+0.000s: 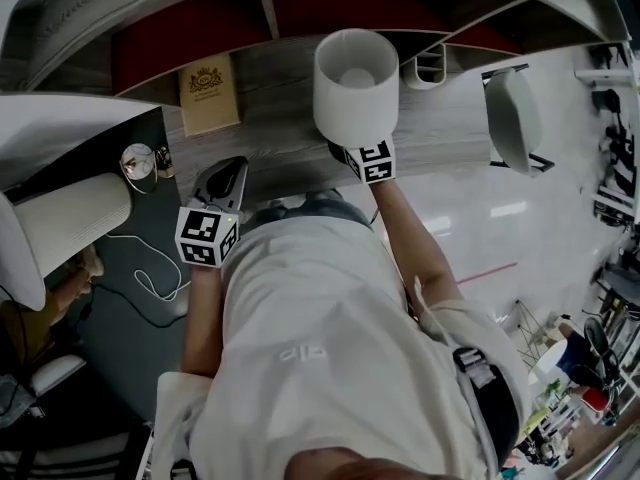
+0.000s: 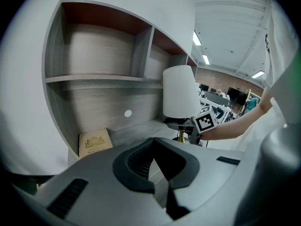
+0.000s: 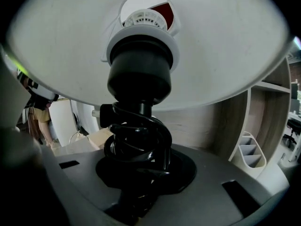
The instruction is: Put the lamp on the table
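While we look down past our own white shirt, the lamp (image 1: pixel 355 83) stands upright over the grey wood worktop (image 1: pixel 280 143), in front of the shelf unit (image 1: pixel 200 28) with its red back panels. The right gripper (image 1: pixel 365 160) has it by the stem just under the white shade (image 3: pixel 211 46). In the right gripper view the fingers are closed on the black stem, with the lamp's black cord (image 3: pixel 141 135) coiled around it at the grip. In the left gripper view the lamp's foot is hidden behind the gripper's own body, so we cannot tell whether it rests on the worktop or hangs just above it.

The left gripper (image 1: pixel 222 193) hovers beside the lamp, to its left, nearer our body. Its fingers meet at the tips and hold nothing; only a sliver of worktop shows behind them.

A tan booklet (image 1: pixel 208 93) with a gold crest lies flat on the worktop to the left of the lamp, well apart from it. A white divided holder (image 1: pixel 428 66) stands to the right of the shade.
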Tool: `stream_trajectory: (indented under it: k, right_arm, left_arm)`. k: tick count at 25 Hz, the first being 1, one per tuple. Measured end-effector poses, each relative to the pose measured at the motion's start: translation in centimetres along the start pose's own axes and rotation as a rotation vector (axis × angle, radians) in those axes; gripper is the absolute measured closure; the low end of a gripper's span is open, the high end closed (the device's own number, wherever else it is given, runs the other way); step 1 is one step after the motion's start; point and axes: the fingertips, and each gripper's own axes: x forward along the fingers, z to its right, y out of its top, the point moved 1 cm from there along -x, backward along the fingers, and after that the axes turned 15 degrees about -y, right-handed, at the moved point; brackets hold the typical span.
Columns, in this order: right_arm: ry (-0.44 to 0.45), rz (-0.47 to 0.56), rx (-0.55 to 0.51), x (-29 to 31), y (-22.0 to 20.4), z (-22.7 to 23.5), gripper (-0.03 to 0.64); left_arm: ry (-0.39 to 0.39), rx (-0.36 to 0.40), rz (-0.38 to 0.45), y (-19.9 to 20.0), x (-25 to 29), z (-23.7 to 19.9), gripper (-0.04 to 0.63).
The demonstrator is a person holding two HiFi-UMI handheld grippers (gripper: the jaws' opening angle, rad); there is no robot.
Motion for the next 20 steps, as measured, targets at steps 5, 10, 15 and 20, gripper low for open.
stream_trajectory:
  k: [5,10,15,20]
  right_arm:
    - [0.035,0.023,0.000,1.3,-0.2,-0.2,0.500]
    - [0.055,0.042,-0.016,2.4,-0.6,0.1,0.501]
    - [0.075,0.052,-0.014,2.9,-0.9,0.4,0.502]
    - [0.088,0.051,-0.023,3.0,-1.1,0.4,0.497]
  left_arm:
    - [0.027,-0.019,-0.005,-0.3,0.0,-0.4,0.581]
    - [0.037,-0.028,-0.011,-0.3,0.4,-0.2,0.581]
    - [0.037,-0.030,-0.012,-0.3,0.7,0.1,0.581]
    - [0.032,-0.031,-0.018,-0.6,1.0,0.3,0.581]
